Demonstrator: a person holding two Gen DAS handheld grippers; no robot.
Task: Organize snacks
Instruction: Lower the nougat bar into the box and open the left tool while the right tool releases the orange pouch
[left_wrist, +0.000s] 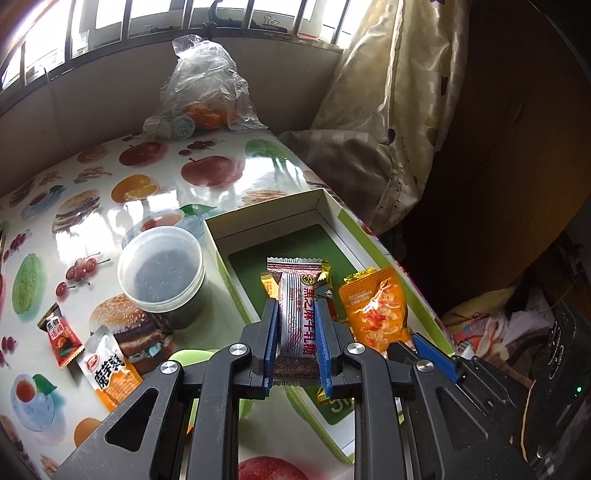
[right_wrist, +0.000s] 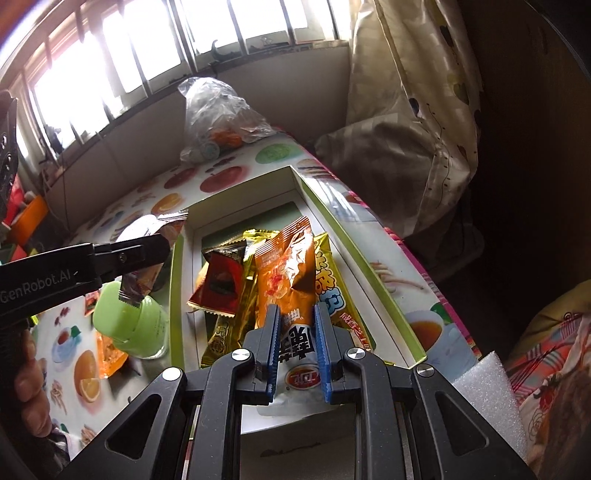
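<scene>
Both grippers clamped: left gripper (left_wrist: 296, 325) on nougat bar (left_wrist: 297, 314), right gripper (right_wrist: 297, 332) on orange packet (right_wrist: 286, 273).

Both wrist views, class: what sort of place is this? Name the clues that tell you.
Most likely a lived-in home, perhaps a bedroom corner. The table wears a glossy food-print cover, a barred window with a patterned curtain stands behind it, and bedding lies alongside.
</scene>
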